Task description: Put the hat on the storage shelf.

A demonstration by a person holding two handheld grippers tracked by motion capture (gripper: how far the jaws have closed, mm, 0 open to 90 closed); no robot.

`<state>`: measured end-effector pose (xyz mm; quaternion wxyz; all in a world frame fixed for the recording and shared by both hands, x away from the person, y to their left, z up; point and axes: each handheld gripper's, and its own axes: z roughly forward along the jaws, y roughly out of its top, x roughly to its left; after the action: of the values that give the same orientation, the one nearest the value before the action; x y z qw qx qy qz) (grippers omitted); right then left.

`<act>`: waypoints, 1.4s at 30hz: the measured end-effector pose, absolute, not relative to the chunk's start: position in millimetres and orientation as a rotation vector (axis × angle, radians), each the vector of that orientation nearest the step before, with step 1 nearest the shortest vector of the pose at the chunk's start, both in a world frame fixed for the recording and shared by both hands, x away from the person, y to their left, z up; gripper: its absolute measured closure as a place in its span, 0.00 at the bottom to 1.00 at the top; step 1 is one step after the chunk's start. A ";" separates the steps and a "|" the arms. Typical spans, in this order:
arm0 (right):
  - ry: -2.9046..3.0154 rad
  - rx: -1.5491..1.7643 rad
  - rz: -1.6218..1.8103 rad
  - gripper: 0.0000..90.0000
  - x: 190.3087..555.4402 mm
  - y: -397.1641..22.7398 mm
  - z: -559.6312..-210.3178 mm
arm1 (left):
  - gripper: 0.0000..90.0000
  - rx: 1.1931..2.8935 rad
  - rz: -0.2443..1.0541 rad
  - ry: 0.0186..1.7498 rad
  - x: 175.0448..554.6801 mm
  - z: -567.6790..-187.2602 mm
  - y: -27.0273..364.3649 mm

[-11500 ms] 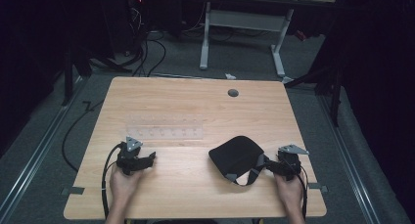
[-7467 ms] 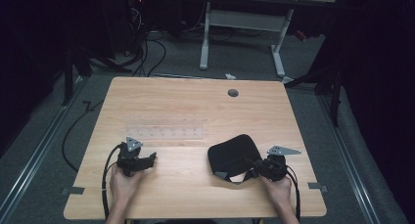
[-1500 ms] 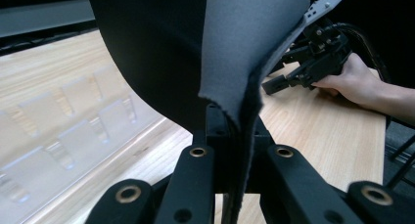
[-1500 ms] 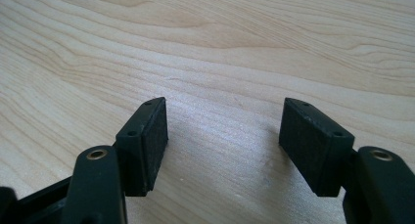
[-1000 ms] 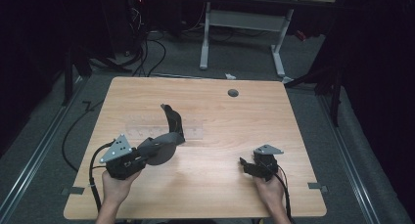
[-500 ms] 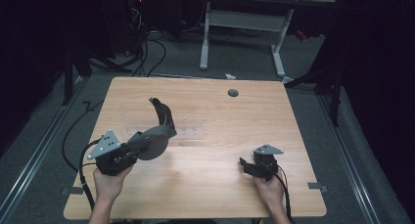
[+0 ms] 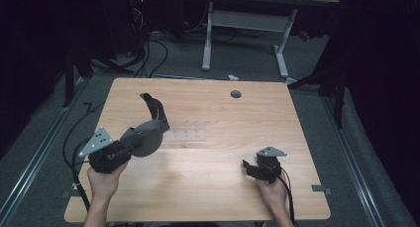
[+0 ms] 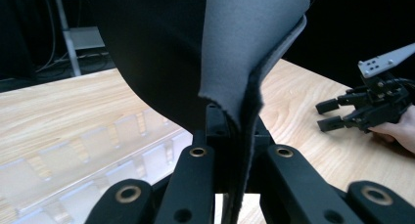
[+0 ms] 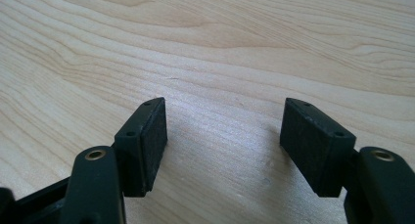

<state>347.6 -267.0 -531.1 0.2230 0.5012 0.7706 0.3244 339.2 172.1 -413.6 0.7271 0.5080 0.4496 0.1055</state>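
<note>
My left gripper (image 7: 127,147) is shut on the edge of a floppy black-and-grey fabric piece (image 7: 145,135) and holds it off the table at the left, with a curled black end (image 7: 152,106) sticking up toward the far side. In the left gripper view the fabric (image 8: 230,48) rises from between the closed jaws, grey face to the right, black to the left. My right gripper (image 7: 250,168) rests low over the wooden table (image 7: 223,118) at the front right, open with nothing between its pads (image 9: 147,136). That same right gripper (image 8: 359,109) appears far off in the left gripper view.
A clear plastic strip with compartments (image 7: 185,134) lies flat near the table's middle, just right of the held fabric, and shows below it in the left gripper view (image 8: 98,155). A round grommet hole (image 7: 236,94) sits near the far edge. Cables and desk legs stand on the floor beyond.
My left gripper has carried the fabric a little to the left and upward, away from the clear strip. The right gripper has stayed in place, still open.
</note>
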 end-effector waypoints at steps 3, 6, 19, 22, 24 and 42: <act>2.128 1.384 0.896 0.38 347.6 -267.0 -531.1 | 0.96 1.113 0.250 0.995 341.5 -411.9 176.4; 2.128 1.384 0.896 0.38 347.6 -267.0 -531.1 | 0.96 1.094 0.259 1.002 343.2 -410.5 178.6; 2.128 1.383 0.895 0.38 347.4 -267.0 -531.1 | 0.96 1.040 0.345 1.047 358.0 -405.7 202.8; 2.127 1.384 0.896 0.38 347.2 -266.9 -531.1 | 0.96 1.029 0.372 1.065 361.9 -406.9 209.0; 2.127 1.384 0.896 0.38 347.2 -266.9 -531.1 | 0.96 1.027 0.389 1.071 363.8 -407.5 211.9; 2.126 1.385 0.896 0.38 347.1 -266.8 -531.1 | 0.96 1.039 0.518 1.126 397.4 -422.0 219.1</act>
<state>347.1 -266.8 -531.1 0.2232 0.5017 0.7701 0.3247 397.4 219.1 -422.0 0.6906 0.4647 0.5034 0.2317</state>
